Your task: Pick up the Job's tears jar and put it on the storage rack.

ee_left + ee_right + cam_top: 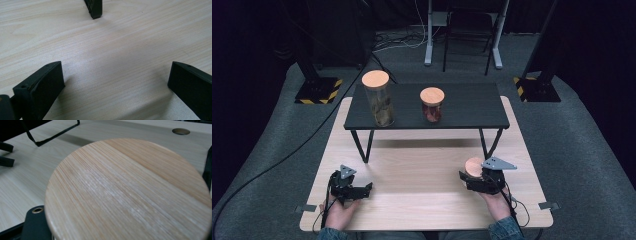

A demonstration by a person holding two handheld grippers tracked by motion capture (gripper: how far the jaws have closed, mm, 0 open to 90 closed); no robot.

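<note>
wooden lid (pixel 130 192) looms close between the right gripper (pixel 475 176) jaws, hiding whether they clamp it; it sits at the table's (pixel 422 180) right front. left gripper (pixel 115 82) rests low, jaws apart.

Probably a lab: black curtains (pixel 257 30), hazard-taped stands (pixel 318 90).

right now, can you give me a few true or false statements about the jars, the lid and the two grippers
1. Two jars stand on the black shelf. True: the tall jar and the short jar.
2. Both jars are open. False: each wears a wooden lid.
3. The right gripper has a wooden lid between its jaws. True.
4. The left gripper holds a jar. False: its jaws stand apart over bare wooden table.
5. The short jar stands left of the tall jar. False: it stands to its right.
</note>
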